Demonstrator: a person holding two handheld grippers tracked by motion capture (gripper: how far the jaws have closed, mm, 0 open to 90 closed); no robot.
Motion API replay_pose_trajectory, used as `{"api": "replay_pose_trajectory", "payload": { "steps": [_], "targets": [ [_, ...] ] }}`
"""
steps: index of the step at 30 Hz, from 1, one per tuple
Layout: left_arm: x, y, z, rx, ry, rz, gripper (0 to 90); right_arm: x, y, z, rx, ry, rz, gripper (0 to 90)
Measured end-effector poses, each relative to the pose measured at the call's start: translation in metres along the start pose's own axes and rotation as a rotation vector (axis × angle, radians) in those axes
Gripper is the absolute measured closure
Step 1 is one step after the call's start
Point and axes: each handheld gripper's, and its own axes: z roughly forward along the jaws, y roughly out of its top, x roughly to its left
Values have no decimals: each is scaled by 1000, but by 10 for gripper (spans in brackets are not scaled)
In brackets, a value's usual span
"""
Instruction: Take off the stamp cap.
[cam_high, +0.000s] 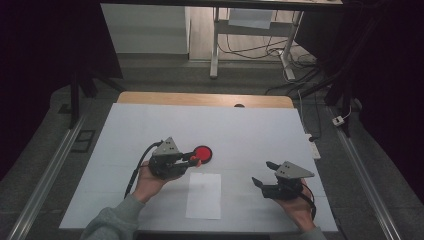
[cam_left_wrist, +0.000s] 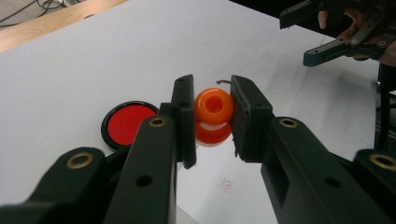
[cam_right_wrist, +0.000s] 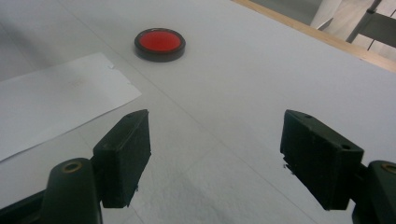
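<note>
An orange spool-shaped piece (cam_left_wrist: 213, 116) with a hole in its top sits clamped between the jaws of my left gripper (cam_left_wrist: 212, 119), which is shut on it and held above the table. In the high view that left gripper (cam_high: 192, 158) hovers just left of a round red disc in a black rim (cam_high: 203, 154). The disc (cam_left_wrist: 127, 122) lies flat on the white table cover, and the right gripper view has the disc (cam_right_wrist: 159, 44) farther off. My right gripper (cam_high: 262, 174) is at the right front of the table, jaws wide open with nothing between them (cam_right_wrist: 215, 158).
A white sheet of paper (cam_high: 204, 195) lies at the front middle of the white table cover (cam_high: 150, 125). The table's wooden far edge (cam_high: 200, 98) borders a floor with cables and desk legs. A power strip (cam_high: 312, 146) lies by the right edge.
</note>
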Motion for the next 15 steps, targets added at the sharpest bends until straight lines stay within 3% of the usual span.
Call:
{"api": "replay_pose_trajectory", "payload": {
  "steps": [15],
  "targets": [
    [0,0,1,-1,-7,-4,723,11,14,15,-21,43,2,252]
  ]
}}
